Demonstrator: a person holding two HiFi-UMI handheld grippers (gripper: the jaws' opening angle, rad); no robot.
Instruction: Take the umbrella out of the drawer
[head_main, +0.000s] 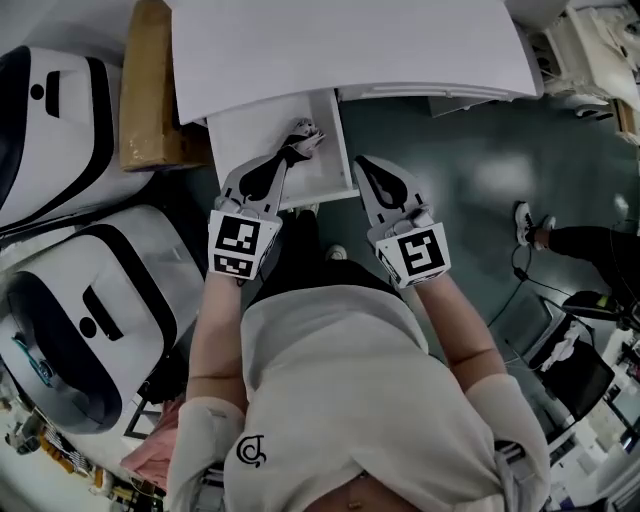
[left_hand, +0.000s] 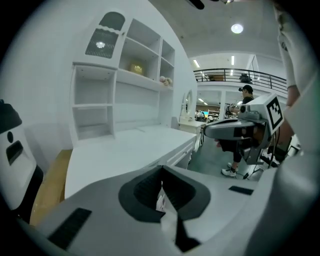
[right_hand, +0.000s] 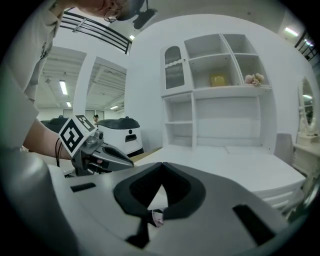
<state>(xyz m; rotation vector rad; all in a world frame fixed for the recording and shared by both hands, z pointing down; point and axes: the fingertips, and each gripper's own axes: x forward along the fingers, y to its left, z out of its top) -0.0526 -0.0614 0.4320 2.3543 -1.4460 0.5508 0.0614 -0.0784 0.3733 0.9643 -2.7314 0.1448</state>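
Umbrella, seemingly the grey patterned bundle (head_main: 305, 131), lies in the open white drawer (head_main: 240, 125), at the tip of the grey two-jaw left gripper (head_main: 292, 148); the matching right gripper (head_main: 364, 165) is just beside. Left gripper view: jaws together, empty. Right gripper view: likewise. Grasping and lifting remain.

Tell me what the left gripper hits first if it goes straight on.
Probably the white desk: the left gripper, jaws shut, aims at its front edge above the open drawer. Depth is unclear; it could enter the drawer instead.
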